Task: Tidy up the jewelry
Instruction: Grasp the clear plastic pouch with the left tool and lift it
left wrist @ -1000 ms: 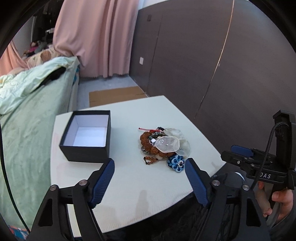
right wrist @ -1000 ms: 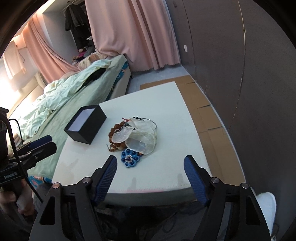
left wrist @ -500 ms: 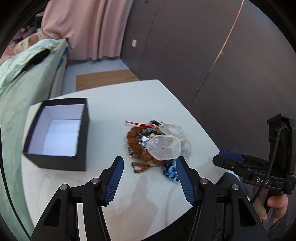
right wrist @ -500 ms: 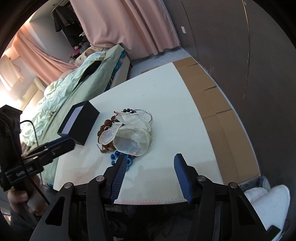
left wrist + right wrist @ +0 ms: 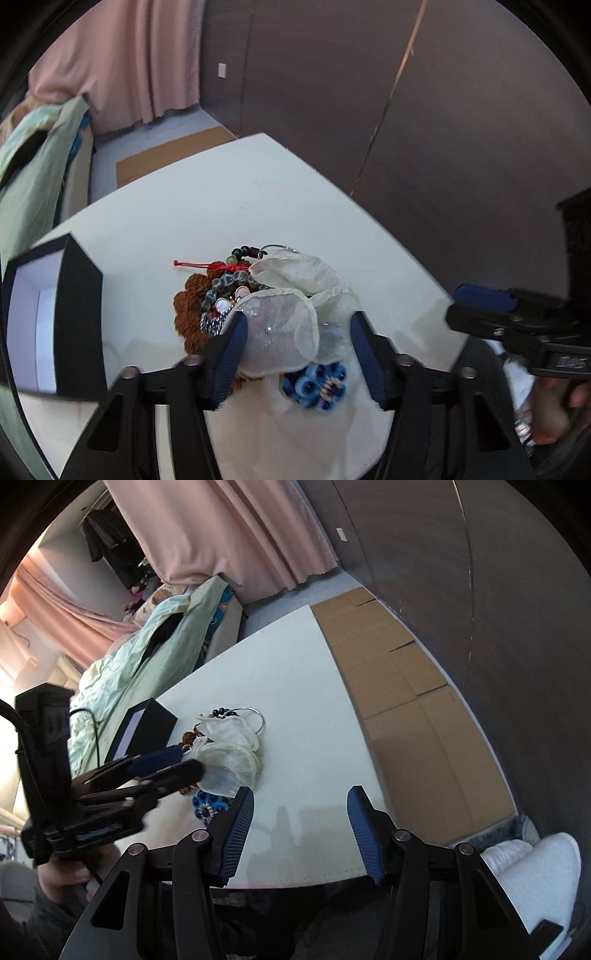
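Observation:
A heap of jewelry lies on the white table [image 5: 280, 206]: translucent white pouches [image 5: 288, 332], brown beads [image 5: 188, 317], a red cord [image 5: 199, 264] and a blue flower piece [image 5: 317, 386]. My left gripper [image 5: 295, 343] is open, its jaws either side of the nearest pouch. An open black box [image 5: 77, 317] with a white inside stands to the left. My right gripper [image 5: 301, 823] is open and empty above the table's near edge, right of the heap [image 5: 229, 753]. The left gripper's fingers [image 5: 162, 764] show in the right wrist view.
A bed with green bedding [image 5: 147, 646] runs along the table's far left side. Flattened cardboard [image 5: 399, 686] lies on the floor to the right, by a dark wall [image 5: 461, 129]. Pink curtains [image 5: 266, 535] hang behind.
My left gripper has moved forward and down onto the heap, its jaws now around the pouch. My right gripper has shifted right and narrowed slightly.

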`<state>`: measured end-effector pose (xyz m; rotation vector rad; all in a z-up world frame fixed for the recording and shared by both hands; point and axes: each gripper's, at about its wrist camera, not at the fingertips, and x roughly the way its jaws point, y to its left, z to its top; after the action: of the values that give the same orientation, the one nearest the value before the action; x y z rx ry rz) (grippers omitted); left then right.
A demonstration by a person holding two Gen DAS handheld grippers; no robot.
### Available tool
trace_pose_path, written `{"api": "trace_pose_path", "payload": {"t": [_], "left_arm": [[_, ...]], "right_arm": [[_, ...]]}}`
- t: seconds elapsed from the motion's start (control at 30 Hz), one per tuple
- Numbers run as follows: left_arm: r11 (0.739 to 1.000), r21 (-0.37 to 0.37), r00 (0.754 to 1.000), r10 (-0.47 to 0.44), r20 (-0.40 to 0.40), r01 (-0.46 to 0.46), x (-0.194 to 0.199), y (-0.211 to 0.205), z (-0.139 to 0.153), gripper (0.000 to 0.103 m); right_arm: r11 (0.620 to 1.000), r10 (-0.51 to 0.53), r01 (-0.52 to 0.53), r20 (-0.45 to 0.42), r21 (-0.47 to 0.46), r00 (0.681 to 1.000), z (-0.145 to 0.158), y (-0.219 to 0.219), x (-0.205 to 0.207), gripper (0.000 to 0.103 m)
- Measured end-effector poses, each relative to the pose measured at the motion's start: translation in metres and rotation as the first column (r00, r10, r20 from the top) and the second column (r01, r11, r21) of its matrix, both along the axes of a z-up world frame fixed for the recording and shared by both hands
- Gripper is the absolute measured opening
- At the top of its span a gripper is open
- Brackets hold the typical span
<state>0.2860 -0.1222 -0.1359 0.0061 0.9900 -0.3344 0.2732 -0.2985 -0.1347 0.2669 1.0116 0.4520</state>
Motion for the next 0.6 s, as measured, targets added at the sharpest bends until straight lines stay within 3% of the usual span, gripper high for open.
{"api": "trace_pose_path", "payload": {"t": [0.03,0.1,0.17,0.6], "left_arm": [[1.0,0.017,1.0,0.002,-0.008,-0.002,0.002,0.0,-0.002,0.021],[0.999,0.02,1.0,0.027,-0.01,-0.027,0.002,0.008,0.0,0.003],[0.999,-0.036,0.999,0.036,-0.011,-0.037,0.0,0.019,0.009,0.003],[0.983,-0.089,0.984,0.164,0.072,-0.158,-0.017,0.076,0.068,0.003]], "right_arm": [[1.0,0.003,-0.003,-0.005,0.004,1.0,0.0,0.001,0.002,0.054],[1.0,0.013,-0.012,-0.01,0.017,1.0,0.001,0.004,0.004,0.054],[0.999,0.032,-0.032,-0.013,0.026,0.999,0.002,0.01,0.008,0.054],[0.989,0.141,-0.138,-0.042,0.06,0.989,-0.002,0.053,0.027,0.054]]}}
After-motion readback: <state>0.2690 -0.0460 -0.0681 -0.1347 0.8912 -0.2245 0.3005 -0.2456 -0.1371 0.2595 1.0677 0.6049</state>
